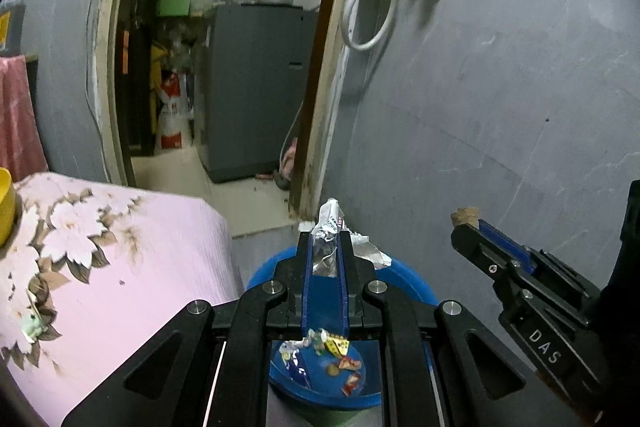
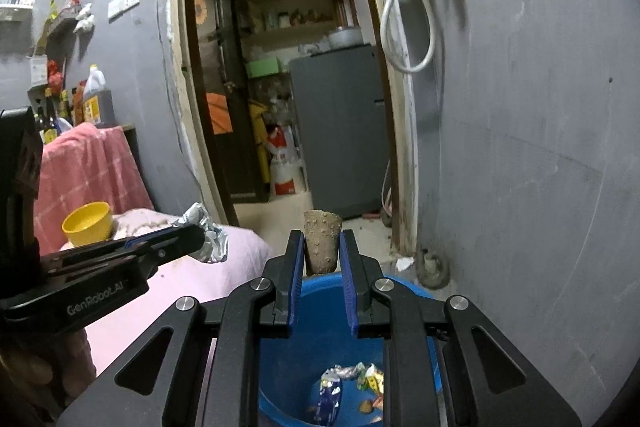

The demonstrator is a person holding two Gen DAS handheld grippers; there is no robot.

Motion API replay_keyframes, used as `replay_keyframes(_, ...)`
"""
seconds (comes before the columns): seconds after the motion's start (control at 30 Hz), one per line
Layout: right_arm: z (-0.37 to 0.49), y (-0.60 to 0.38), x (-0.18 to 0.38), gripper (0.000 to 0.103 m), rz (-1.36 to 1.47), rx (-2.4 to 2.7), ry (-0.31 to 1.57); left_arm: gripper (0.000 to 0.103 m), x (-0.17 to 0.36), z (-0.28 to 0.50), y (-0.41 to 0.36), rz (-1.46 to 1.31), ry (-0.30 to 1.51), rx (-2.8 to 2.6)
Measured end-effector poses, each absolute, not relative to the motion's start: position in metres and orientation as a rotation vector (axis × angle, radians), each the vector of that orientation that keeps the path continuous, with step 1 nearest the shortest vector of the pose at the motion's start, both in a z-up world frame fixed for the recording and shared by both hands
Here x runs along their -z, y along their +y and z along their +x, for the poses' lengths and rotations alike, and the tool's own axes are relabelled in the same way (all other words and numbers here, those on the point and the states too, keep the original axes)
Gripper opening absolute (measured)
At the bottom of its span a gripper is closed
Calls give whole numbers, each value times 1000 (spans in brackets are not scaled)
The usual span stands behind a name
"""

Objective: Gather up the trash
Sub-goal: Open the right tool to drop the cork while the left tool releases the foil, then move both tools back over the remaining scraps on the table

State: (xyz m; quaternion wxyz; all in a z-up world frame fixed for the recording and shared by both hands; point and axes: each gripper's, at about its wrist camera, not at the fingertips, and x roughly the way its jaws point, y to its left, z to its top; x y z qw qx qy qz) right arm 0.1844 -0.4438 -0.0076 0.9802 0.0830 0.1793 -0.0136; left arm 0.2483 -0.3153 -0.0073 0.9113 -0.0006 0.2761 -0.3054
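Foil wrapper, crumpled and silvery, sits pinched between the closed blue pads of the left gripper, right above the blue bucket. Beside it, the right gripper clamps a brown, bumpy cork-like stopper over the same bucket. Down in the bucket lie bright candy wrappers and a blue packet. A bed with a pink flowered cover stands just left of the bucket, a yellow cup on it.
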Motion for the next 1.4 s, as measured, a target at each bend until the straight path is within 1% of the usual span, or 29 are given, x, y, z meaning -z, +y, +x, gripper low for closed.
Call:
replay_keyframes(0.23, 196, -446, 25, 16, 185, 31, 424, 10, 25, 256, -324, 23, 630, 631)
replay_keyframes(0.33, 201, -448, 30, 17, 195, 35, 451, 17, 32, 262, -325, 21, 663, 623)
replay_keyframes(0.43, 204, -450, 36, 24, 209, 40, 475, 23, 36, 267, -323, 8, 686, 618)
replay_keyframes(0.47, 205, -450, 37, 28, 211, 41, 478, 25, 37, 267, -322, 6, 688, 614)
replay_keyframes(0.53, 205, -451, 38, 29, 212, 44, 483, 26, 38, 267, -321, 5, 689, 608)
replay_keyframes(0.9, 207, -447, 32, 29, 203, 44, 475, 26, 30, 264, -307, -9, 671, 594)
replay_keyframes(1.4, 198, -410, -8, 30, 160, 15, 404, 26, -12, 244, -251, -34, 574, 535)
